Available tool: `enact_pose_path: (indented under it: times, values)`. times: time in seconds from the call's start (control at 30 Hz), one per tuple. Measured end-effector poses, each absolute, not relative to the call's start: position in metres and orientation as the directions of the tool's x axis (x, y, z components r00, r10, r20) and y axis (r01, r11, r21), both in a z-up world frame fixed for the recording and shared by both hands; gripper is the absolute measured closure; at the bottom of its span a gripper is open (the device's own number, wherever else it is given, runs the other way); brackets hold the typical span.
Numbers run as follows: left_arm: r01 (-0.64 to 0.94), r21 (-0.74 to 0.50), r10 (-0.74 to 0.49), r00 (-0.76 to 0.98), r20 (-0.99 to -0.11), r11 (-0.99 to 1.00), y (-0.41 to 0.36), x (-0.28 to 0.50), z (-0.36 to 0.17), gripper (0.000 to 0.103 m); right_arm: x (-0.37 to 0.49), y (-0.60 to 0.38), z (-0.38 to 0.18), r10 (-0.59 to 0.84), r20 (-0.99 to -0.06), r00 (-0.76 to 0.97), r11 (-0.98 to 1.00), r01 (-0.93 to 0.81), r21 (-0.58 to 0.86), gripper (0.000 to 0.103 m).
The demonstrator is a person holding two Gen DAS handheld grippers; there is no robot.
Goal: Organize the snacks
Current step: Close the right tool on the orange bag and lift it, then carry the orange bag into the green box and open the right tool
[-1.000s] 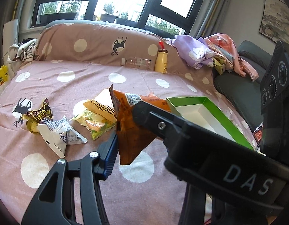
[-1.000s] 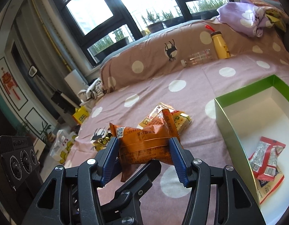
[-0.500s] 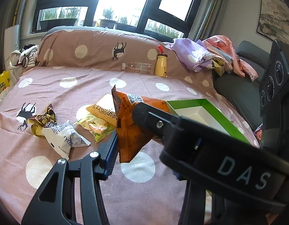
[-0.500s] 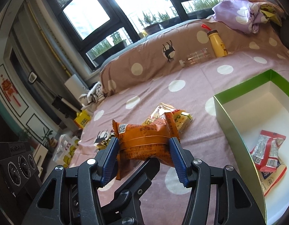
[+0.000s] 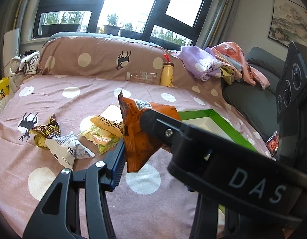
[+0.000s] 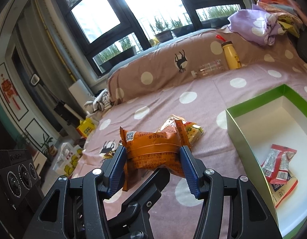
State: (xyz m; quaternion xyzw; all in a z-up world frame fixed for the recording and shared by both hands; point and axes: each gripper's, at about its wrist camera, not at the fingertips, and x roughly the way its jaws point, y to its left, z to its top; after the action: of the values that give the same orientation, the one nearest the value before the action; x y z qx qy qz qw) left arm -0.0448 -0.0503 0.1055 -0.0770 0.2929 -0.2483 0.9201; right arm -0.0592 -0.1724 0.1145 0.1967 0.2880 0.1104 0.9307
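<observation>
My right gripper (image 6: 153,169) is shut on an orange snack packet (image 6: 153,149) and holds it above the bed. In the left wrist view the same packet (image 5: 141,139) hangs beside my left gripper's left finger (image 5: 117,163); the right gripper's arm crosses in front and hides the left gripper's other finger. A green box with a white inside (image 6: 243,135) lies to the right with red and white packets (image 6: 279,163) in it; its rim shows in the left wrist view (image 5: 195,114). Loose snacks lie on the bed: a yellow packet (image 5: 107,123), a green one (image 5: 101,139), a white one (image 5: 67,151), a brown one (image 5: 45,129).
The bed has a pink polka-dot cover (image 5: 73,99). A yellow bottle (image 5: 167,75) and a clear bottle (image 5: 141,76) lie against the long pillow. Clothes (image 5: 213,63) are piled at the back right. A grey sofa (image 5: 259,99) stands to the right.
The right gripper has lifted the orange packet a little higher and moved it slightly toward the green box. The loose snacks have not moved.
</observation>
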Motion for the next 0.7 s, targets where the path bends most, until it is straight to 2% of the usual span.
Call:
enact_pose_path:
  times: [0.7]
  values:
    - [0.440,-0.267,-0.514,0.700,-0.497,0.857,-0.077,-0.039,0.113,0.056,-0.061,-0.198,0.118,0.319,-0.465,0.826,0.867,-0.056,0.495,0.044]
